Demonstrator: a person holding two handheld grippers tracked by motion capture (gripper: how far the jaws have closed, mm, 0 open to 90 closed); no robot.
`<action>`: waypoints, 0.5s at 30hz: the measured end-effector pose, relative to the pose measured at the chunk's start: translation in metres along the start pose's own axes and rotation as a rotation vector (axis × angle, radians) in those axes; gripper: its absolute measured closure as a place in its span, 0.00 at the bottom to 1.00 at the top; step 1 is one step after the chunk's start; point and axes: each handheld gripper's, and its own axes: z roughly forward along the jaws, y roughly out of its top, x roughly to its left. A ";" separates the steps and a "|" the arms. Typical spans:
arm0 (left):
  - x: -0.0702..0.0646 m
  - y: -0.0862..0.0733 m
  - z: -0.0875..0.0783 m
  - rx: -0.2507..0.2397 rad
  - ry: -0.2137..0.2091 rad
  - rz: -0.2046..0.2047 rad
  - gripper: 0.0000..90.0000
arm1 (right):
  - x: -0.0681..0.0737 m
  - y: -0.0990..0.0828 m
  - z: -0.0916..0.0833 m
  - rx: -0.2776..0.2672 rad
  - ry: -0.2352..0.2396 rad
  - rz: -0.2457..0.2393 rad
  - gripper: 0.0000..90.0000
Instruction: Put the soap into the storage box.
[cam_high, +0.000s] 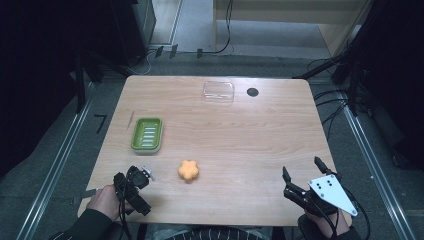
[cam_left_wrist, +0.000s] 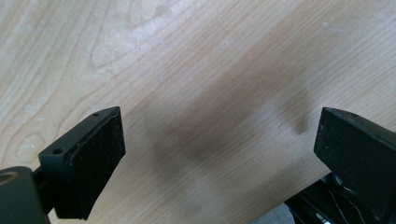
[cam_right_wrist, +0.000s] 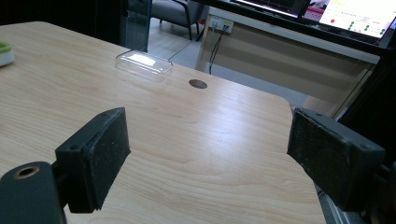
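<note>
An orange flower-shaped piece (cam_high: 188, 170) lies on the wooden table (cam_high: 240, 130) near the front. A green soap dish (cam_high: 147, 134) sits to its back left, and its edge shows as the soap dish (cam_right_wrist: 4, 52) at the left of the right gripper view. A clear plastic lid (cam_high: 218, 92) rests near the far edge; it is the clear lid (cam_right_wrist: 144, 64) ahead of the right jaws. My left gripper (cam_high: 135, 184) is at the front left, just left of the orange piece. It points down at bare wood, and the left gripper (cam_left_wrist: 219, 140) is open and empty. My right gripper (cam_high: 302, 167) at the front right is open; the right gripper (cam_right_wrist: 210, 140) holds nothing.
A round cable hole (cam_high: 252, 92) is in the table beside the clear lid, the same hole (cam_right_wrist: 198, 84) seen beyond my right jaws. Cables and dark stands ring the table on the floor. A desk with screens stands behind the far edge.
</note>
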 end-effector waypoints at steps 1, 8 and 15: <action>0.000 0.000 0.000 0.000 0.000 0.000 0.01 | 0.000 0.000 0.000 0.000 0.000 0.000 0.15; 0.000 0.001 -0.002 -0.017 0.013 0.007 0.00 | 0.001 0.000 -0.001 0.002 0.000 -0.002 0.15; -0.001 0.004 -0.003 -0.032 0.015 0.013 0.00 | 0.000 0.000 -0.001 0.002 -0.002 0.000 0.15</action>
